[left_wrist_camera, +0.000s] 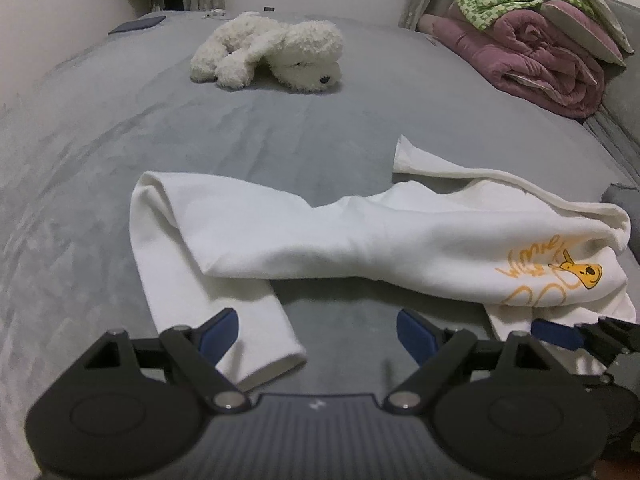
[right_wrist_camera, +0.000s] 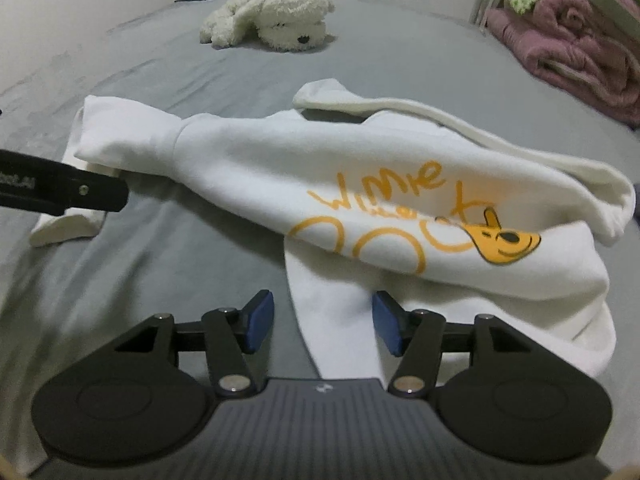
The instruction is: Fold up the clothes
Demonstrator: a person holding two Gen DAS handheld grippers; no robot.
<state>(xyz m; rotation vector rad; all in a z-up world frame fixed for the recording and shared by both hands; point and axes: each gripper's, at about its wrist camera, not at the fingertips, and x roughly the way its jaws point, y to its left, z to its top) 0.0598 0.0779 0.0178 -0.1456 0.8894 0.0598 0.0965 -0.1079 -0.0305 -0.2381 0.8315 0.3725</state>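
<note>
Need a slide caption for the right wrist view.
Open right gripper straddles a sleeve of the white sweatshirt on the grey bed.

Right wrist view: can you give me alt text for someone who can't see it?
A white sweatshirt with an orange cartoon print lies bunched on a grey bed, one sleeve running between the fingers of the open right gripper. The left gripper reaches in from the left edge; a white plush dog lies beyond.

We see open grey bed (left_wrist_camera: 100,200) left of the white sweatshirt (left_wrist_camera: 320,232) and beyond it. A plush dog (left_wrist_camera: 276,52) blocks the far middle; piled blankets (left_wrist_camera: 552,60) close off the far right.
</note>
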